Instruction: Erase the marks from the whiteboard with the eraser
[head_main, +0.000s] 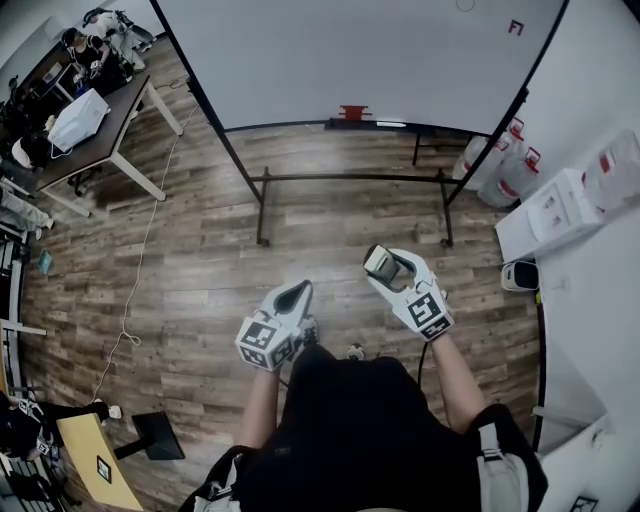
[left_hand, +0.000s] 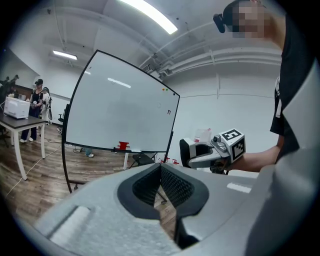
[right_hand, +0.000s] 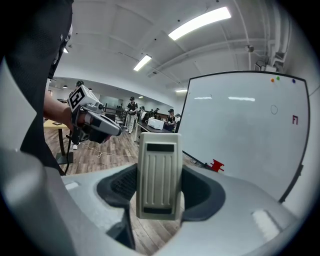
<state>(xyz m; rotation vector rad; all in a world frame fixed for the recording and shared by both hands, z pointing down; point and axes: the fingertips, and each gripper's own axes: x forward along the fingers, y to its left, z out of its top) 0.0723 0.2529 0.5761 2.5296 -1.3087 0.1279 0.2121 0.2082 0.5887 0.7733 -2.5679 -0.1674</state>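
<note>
The whiteboard (head_main: 380, 50) stands on its wheeled frame across a stretch of wooden floor (head_main: 200, 270), well apart from the person, so the step in hand looks like the approach, with no wiping begun. The right tongs (head_main: 384, 264) are clamped on the eraser (right_hand: 158, 174), a pale ribbed block held upright between the pads with its back facing the camera. The left tongs (head_main: 298, 292) are closed tip to tip with nothing between them. The marks to clear are few and sit high on the right of the board: a small red bracket-like mark (head_main: 515, 27) and, left of it, a faint circle (right_hand: 273, 109) (easy to miss, as it is drawn very lightly). To do this well, I would walk in close enough that the raised right arm reaches that upper corner without stretching. The eraser's felt side should then be turned flat to the board before contact, because an edge-on touch would skid or twist in the pads. Even pressure and overlapping strokes should serve. A red item (head_main: 352, 112) sits on the tray ledge and needs no attention; I cannot tell what it is.
</note>
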